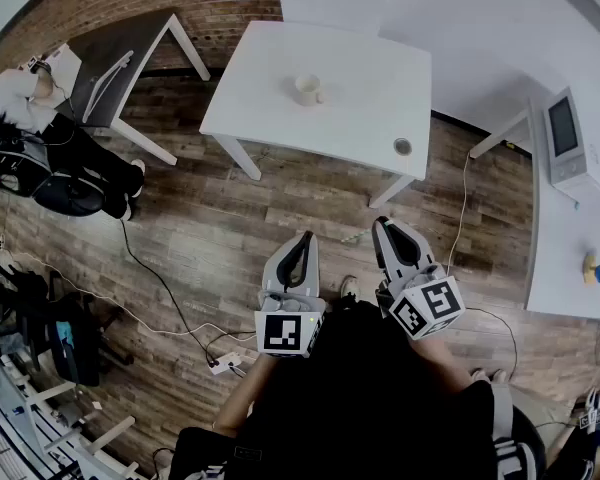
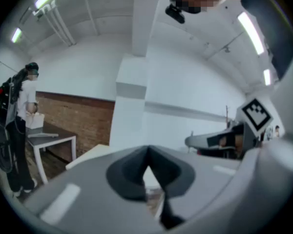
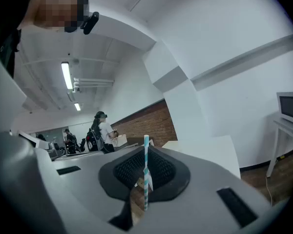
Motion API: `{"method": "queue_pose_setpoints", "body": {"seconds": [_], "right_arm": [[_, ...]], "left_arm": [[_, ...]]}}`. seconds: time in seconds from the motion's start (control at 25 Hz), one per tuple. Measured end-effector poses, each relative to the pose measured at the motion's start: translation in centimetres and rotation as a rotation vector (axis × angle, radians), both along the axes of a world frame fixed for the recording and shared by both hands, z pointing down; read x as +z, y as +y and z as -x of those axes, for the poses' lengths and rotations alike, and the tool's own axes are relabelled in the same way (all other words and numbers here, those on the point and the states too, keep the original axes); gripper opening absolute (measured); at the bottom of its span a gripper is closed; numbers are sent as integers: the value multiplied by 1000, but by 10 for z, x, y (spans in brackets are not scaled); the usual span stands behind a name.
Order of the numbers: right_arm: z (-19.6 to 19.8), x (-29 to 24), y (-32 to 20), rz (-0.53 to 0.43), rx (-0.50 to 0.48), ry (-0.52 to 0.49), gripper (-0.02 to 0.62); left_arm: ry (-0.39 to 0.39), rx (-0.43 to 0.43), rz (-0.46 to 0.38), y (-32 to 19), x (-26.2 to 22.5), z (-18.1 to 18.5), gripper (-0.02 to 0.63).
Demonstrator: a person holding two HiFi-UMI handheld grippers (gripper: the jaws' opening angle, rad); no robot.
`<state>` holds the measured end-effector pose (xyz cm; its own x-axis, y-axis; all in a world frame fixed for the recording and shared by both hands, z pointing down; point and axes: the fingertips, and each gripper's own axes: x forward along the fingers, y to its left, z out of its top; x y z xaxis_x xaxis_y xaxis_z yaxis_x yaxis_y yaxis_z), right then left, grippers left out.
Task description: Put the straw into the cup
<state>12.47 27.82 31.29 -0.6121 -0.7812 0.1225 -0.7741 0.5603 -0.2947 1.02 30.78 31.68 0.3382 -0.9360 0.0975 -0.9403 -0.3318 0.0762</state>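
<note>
A thin paper straw striped teal and white (image 3: 146, 150) stands upright, pinched between the closed jaws of the right gripper (image 3: 145, 177). The left gripper (image 2: 147, 172) has its jaws together on nothing. A small white cup (image 1: 308, 90) sits well ahead on a white square surface (image 1: 370, 98). The straw looks very light and easily crushed or bent. A gentle pinch along its shaft seems best, leaving one end free to enter the cup.

cup (image 1: 308, 90) on table (image 1: 360, 93) mid, microwave (image 1: 568, 140) on counter (image 1: 565, 258) far R, straw (image 3: 146, 155) in R gripper (image 1: 388, 230) before table
</note>
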Motion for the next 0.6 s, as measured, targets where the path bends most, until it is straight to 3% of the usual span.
{"method": "queue_pose_setpoints", "body": {"seconds": [0.6], "right_arm": [[5,-1,-4,-5,3,-2,20]], "left_arm": [[9,8,-4,-4,1,4,5]]}}
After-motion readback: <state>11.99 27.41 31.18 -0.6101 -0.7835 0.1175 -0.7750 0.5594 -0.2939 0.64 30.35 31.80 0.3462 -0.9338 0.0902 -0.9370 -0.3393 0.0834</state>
